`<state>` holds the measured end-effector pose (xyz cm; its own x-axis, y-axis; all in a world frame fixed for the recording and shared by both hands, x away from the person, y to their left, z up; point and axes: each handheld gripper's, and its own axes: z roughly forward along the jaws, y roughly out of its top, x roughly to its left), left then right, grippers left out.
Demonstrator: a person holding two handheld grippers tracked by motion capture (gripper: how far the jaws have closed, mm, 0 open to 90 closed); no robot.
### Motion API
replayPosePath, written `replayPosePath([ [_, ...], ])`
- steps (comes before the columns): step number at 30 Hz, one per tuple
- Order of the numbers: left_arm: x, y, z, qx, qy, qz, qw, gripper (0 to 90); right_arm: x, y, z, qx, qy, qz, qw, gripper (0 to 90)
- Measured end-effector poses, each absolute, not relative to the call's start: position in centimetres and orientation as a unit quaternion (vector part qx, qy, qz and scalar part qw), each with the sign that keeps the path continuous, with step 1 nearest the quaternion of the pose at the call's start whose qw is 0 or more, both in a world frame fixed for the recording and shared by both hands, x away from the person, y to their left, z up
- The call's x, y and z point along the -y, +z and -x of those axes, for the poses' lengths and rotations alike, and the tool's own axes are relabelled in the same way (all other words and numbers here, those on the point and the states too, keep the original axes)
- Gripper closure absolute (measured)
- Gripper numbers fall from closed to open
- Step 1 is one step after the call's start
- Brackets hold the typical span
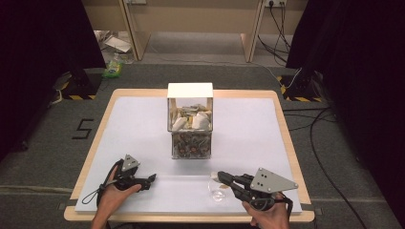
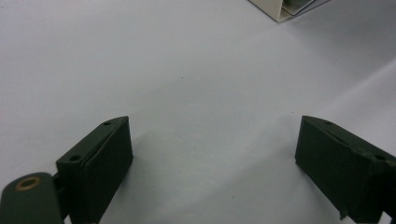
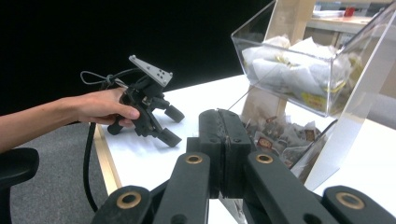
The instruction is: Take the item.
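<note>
Right claw clamped shut on nothing beside the clear cup, left claw wide open, empty; next: open right, grab cup.

Black grippers, white-topped clear bin, white tbl cover.

Clear bin stack blocks mid-table – flanks lie open.

wood-edged table, white sheet on top; clear two-tier bin mid-table, clear cup near front.
</note>
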<state>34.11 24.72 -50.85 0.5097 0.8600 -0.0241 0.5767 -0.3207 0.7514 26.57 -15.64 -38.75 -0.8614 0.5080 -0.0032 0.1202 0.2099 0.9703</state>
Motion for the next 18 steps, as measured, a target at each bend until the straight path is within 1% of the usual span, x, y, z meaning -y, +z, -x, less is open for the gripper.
replayPosePath([
  [10, -24.7, -50.9, -34.1, -0.455, 0.195, -0.789, 0.364, 10.3, 15.2, -41.2, -27.2, -0.771, 0.580, -0.223, 0.140, 89.8],
  [18, -24.7, -50.9, -34.1, -0.455, 0.194, -0.788, 0.365, 10.3, 15.2, -42.3, -27.6, -0.776, 0.571, -0.233, 0.133, 89.8],
])
